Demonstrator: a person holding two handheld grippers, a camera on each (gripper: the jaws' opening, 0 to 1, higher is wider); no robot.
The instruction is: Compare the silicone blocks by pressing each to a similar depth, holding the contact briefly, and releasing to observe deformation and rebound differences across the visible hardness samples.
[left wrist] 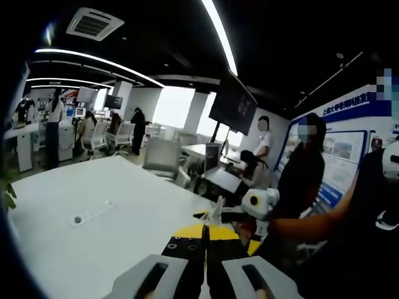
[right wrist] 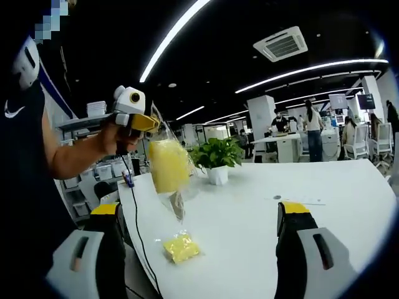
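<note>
My left gripper [left wrist: 206,235] is shut, pinching the top edge of a clear plastic bag [left wrist: 215,212]. In the right gripper view a hand holds that left gripper [right wrist: 148,123] up at the upper left. The clear bag [right wrist: 174,199] hangs from it above the table's near end, with a pale yellow silicone block [right wrist: 167,164] inside. A smaller yellow block [right wrist: 181,248] lies in clear wrapping on the white table [right wrist: 249,237], below the hanging bag. My right gripper [right wrist: 199,212] is open wide, its jaws standing either side of the small block, short of it.
A potted green plant [right wrist: 217,159] stands behind the bag. A black cable [right wrist: 138,230] runs along the table's left edge. A cable slot [left wrist: 90,213] is set into the tabletop. Office chairs [left wrist: 161,156], desks and several people fill the room beyond.
</note>
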